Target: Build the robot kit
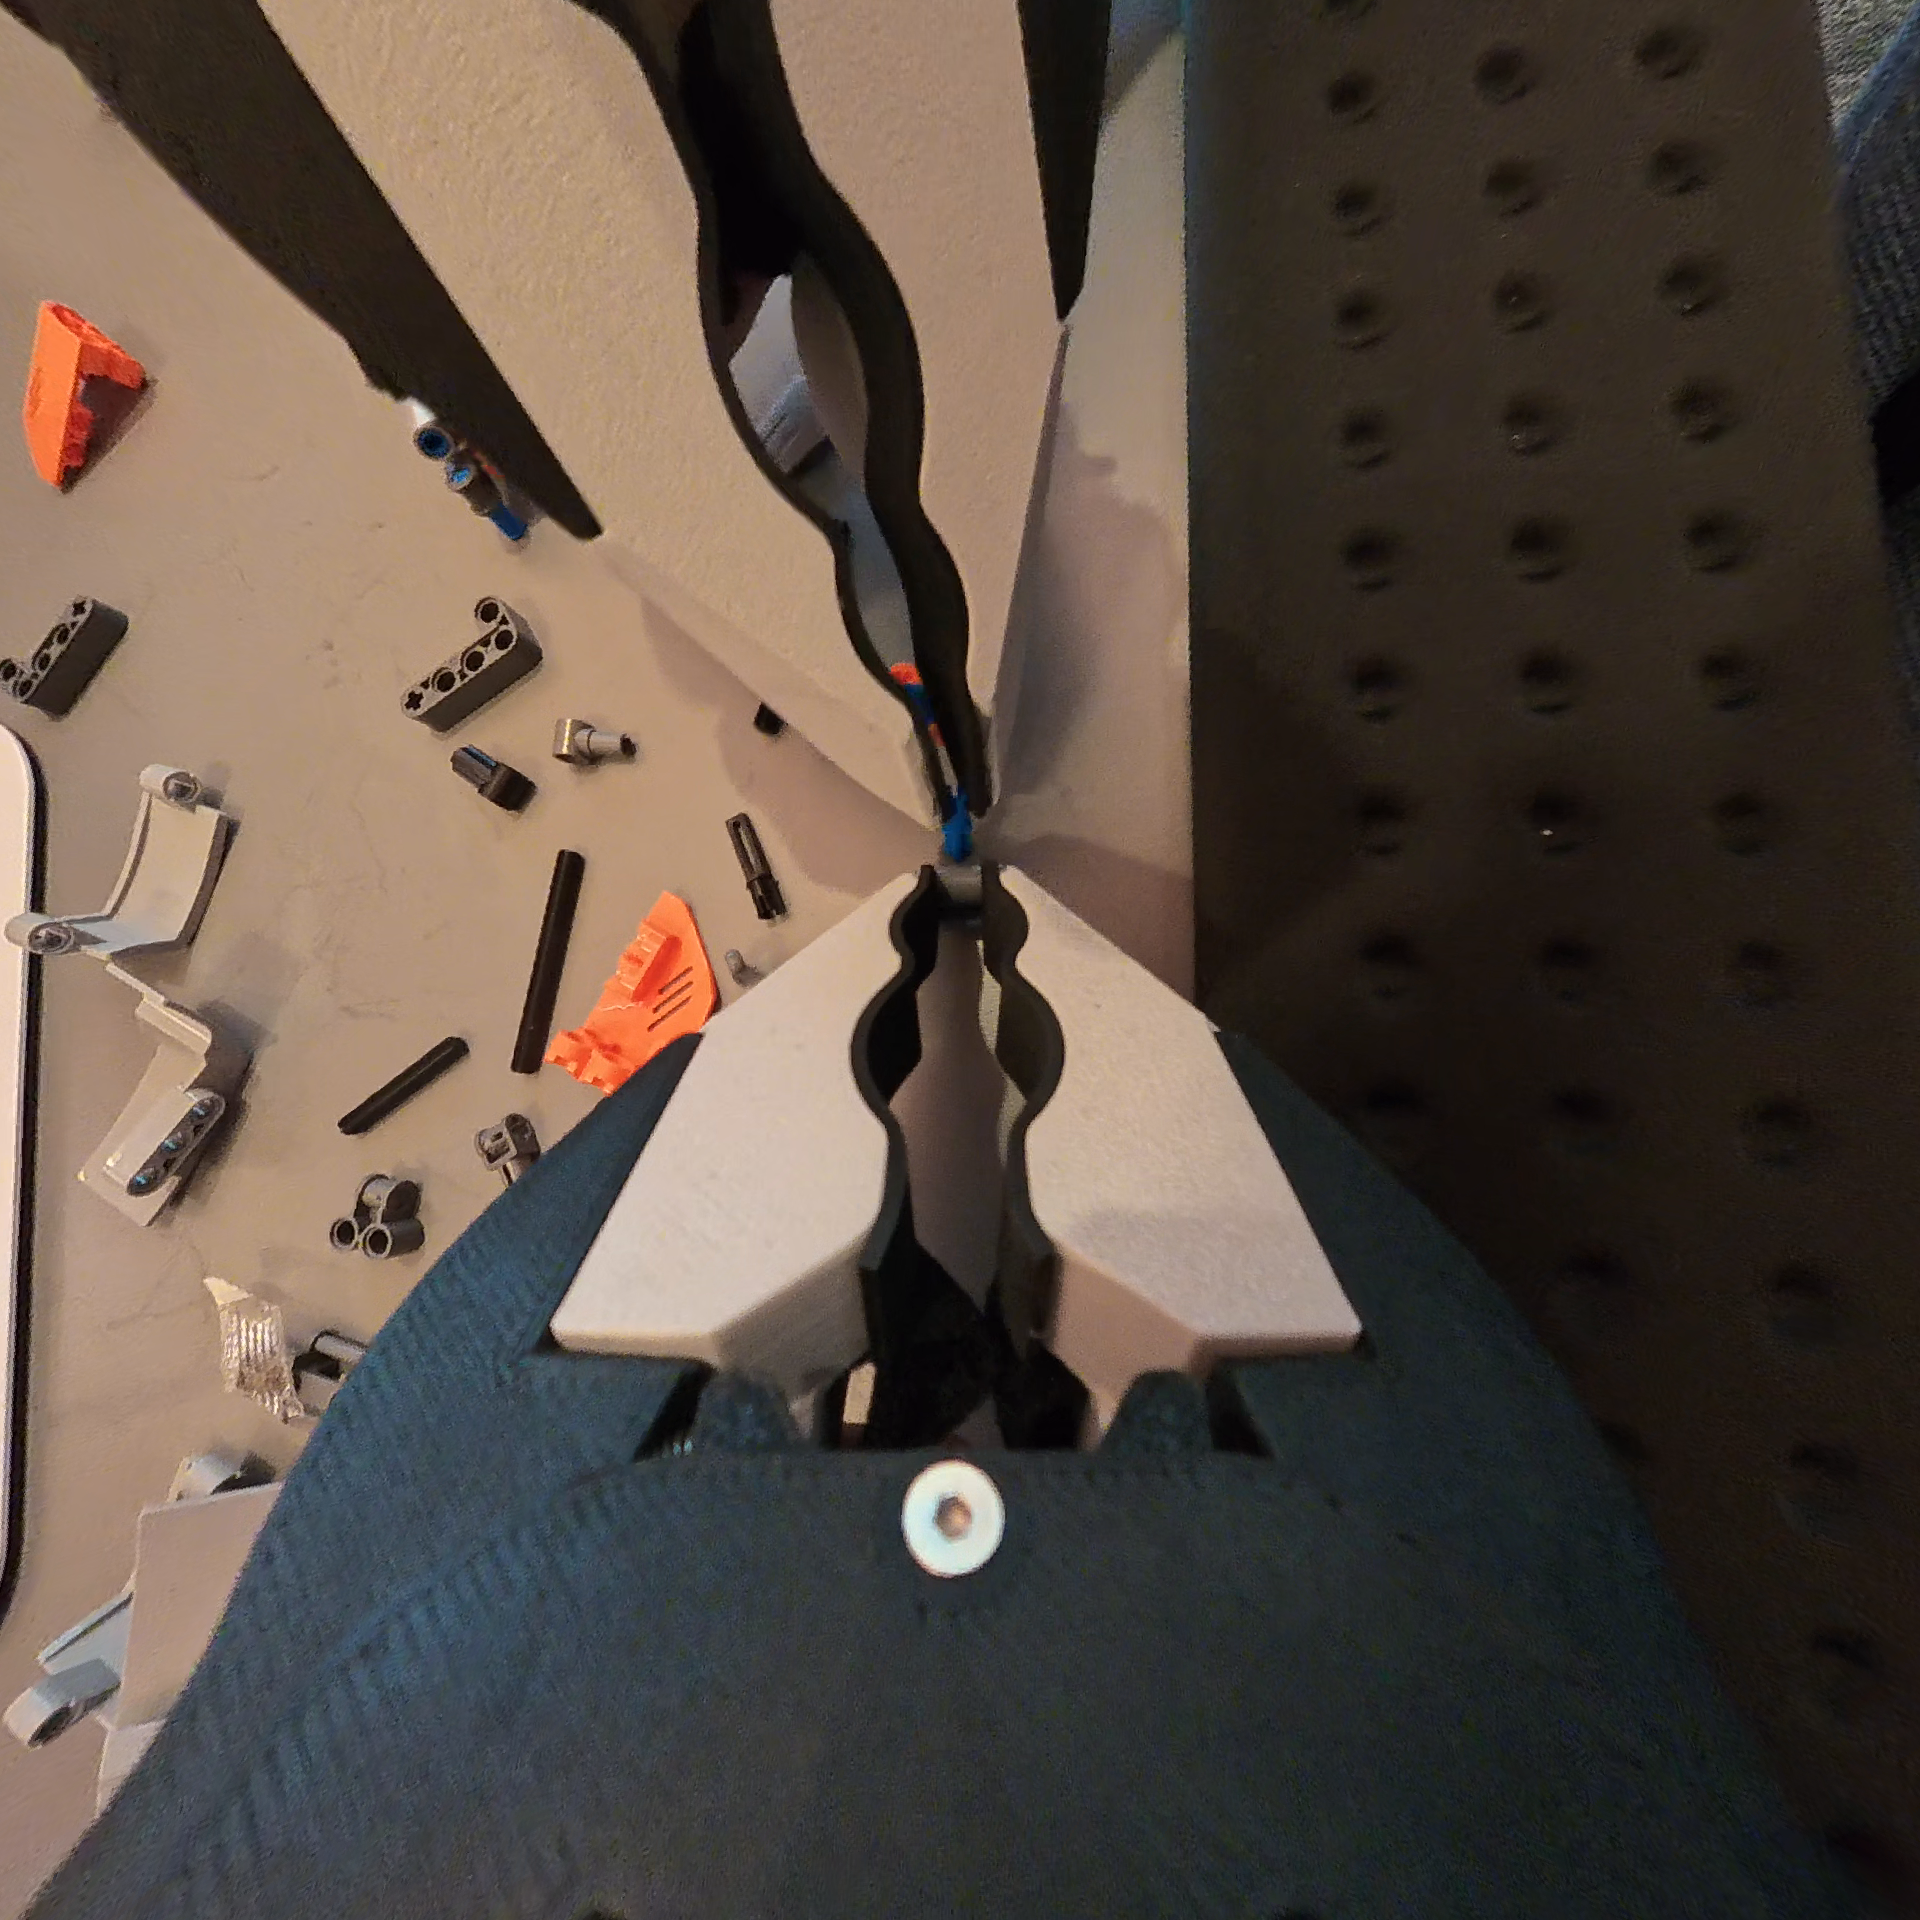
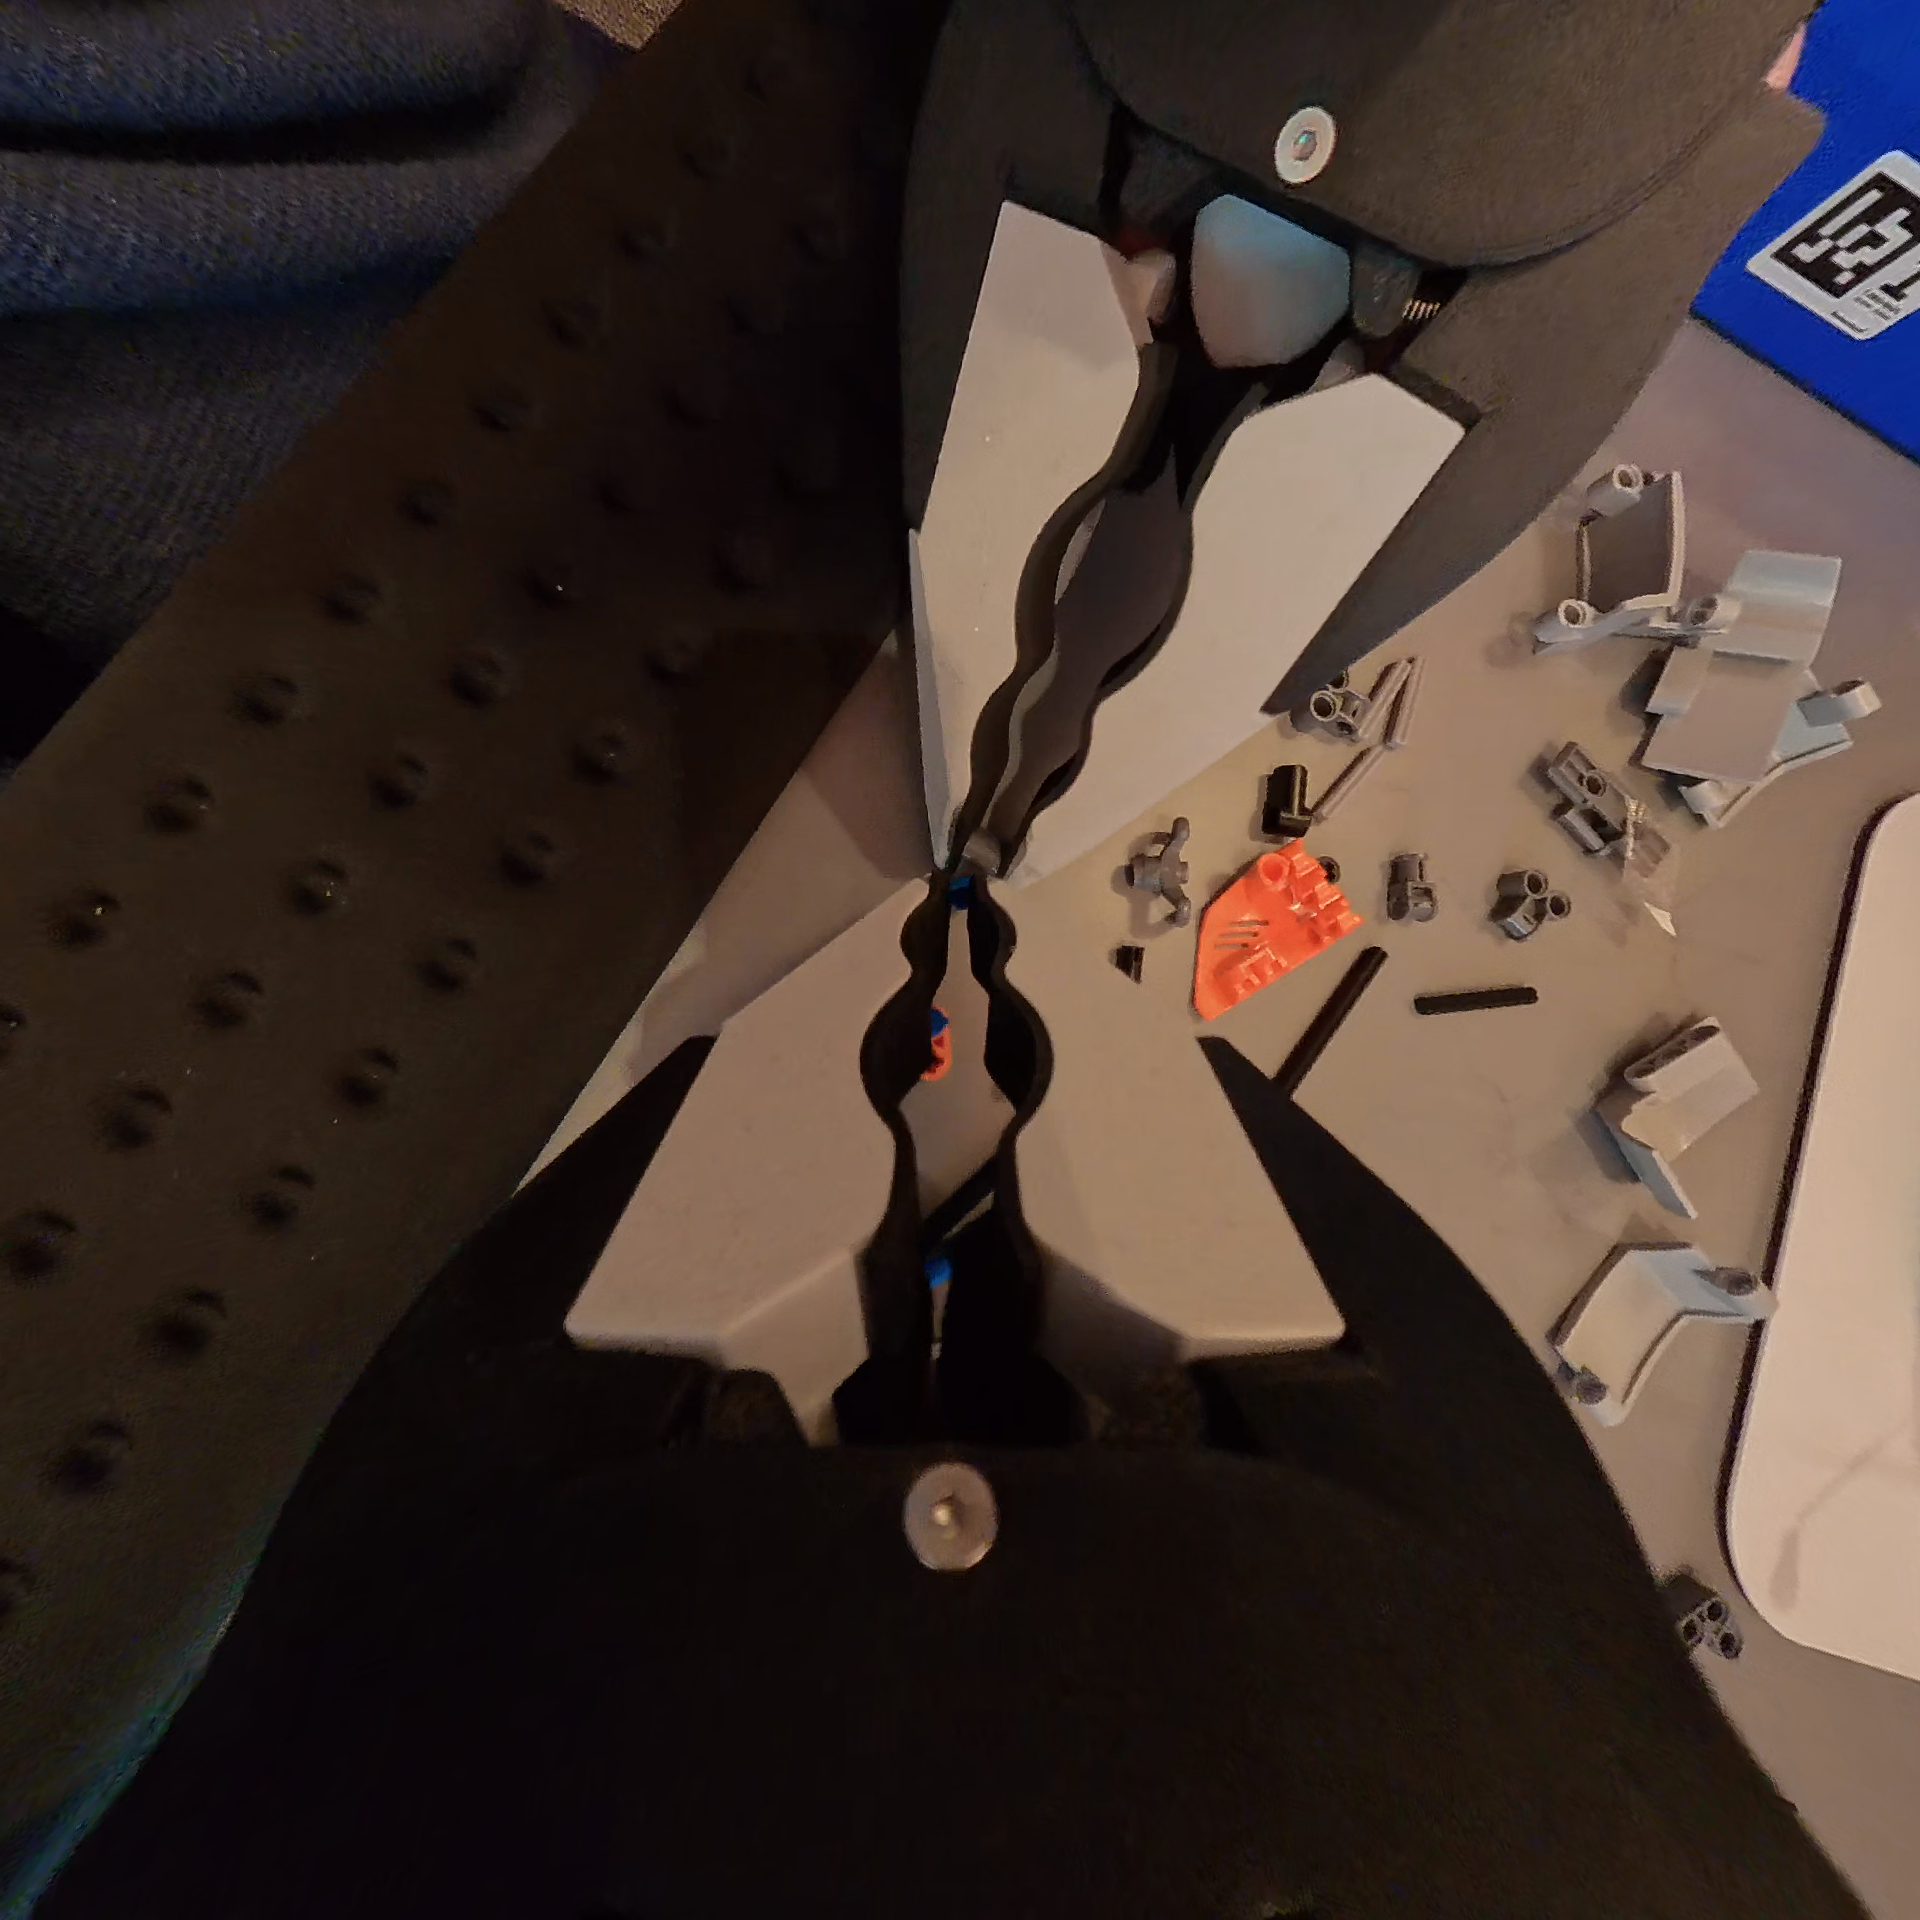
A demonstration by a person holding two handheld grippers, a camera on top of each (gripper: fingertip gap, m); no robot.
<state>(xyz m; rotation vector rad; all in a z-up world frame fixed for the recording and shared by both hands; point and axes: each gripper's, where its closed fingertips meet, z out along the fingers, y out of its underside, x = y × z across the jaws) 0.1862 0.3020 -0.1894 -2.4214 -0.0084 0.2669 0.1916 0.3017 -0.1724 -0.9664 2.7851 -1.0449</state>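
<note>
Grippers tip to tip: left gripper [image 1: 961,896] pinching small grey connector [image 1: 964,891], right gripper [image 2: 958,891] clamped on blue pin [image 2: 958,889]; loose parts on tabletop [image 1: 312,883].

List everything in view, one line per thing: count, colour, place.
orange panels: two in the left wrist view, orange, on the table left of the tongs
black axle rods: two, black, beside the nearer orange panel
dark grey angled beams: two, dark grey, far left of the table
light grey curved panels: several, exact count unclear, light grey, at the table's right in the right wrist view
small connectors: many, grey and black, scattered
white board: one, white, table edge
studded black mat: one, black, beside the table
blue sheet: one, blue, far corner
grey connector: one, grey, in the left tongs
blue pin: one, blue, in the right tongs
</note>
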